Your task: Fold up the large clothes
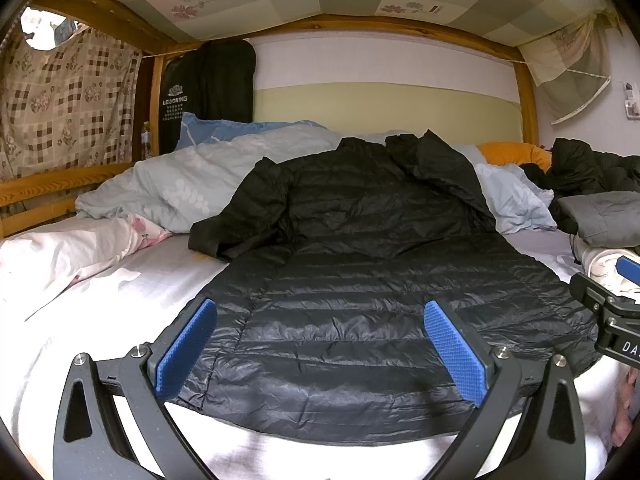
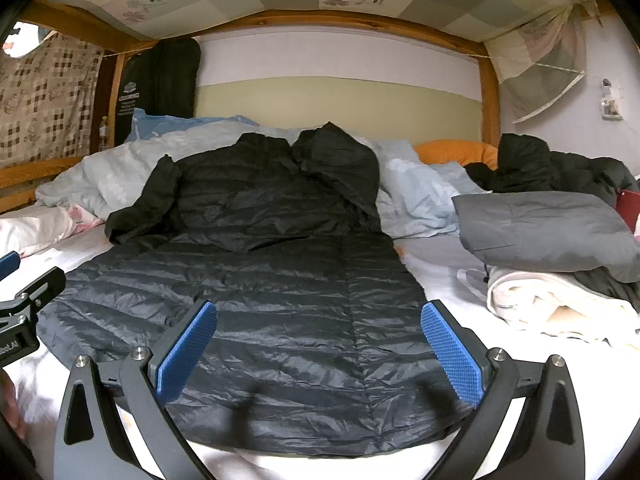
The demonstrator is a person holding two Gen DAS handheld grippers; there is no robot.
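Left wrist view. Left tool (image 1: 320, 344): fingers spread wide, holding nothing, poised over the near hem. Black down jacket (image 1: 360, 280): lies lengthwise on the bed (image 1: 100, 320), hem nearest the tool, collar far ahead against the bedding. One sleeve (image 1: 240, 216) is folded in on the far left; the far right side is rumpled over itself. Judged step: take the hem corners before folding. Each tool should pinch only the slippery shell at a corner, low and flat, so the quilting does not slide out. Right tool (image 1: 616, 304): partly seen at the right edge, state unreadable here.

Right wrist view. Right tool (image 2: 320, 344): fingers wide apart, empty, above the hem's right half. Ahead and right: a grey folded garment (image 2: 548, 228) on a cream bundle (image 2: 560, 300), near the jacket's right edge but apart from it. Pale blue duvet (image 2: 412, 188) is heaped beyond the collar; another dark garment (image 2: 552, 164) lies far right. Obstruction, as judged: the duvet props the upper body up, so a fold toward it may land uneven.
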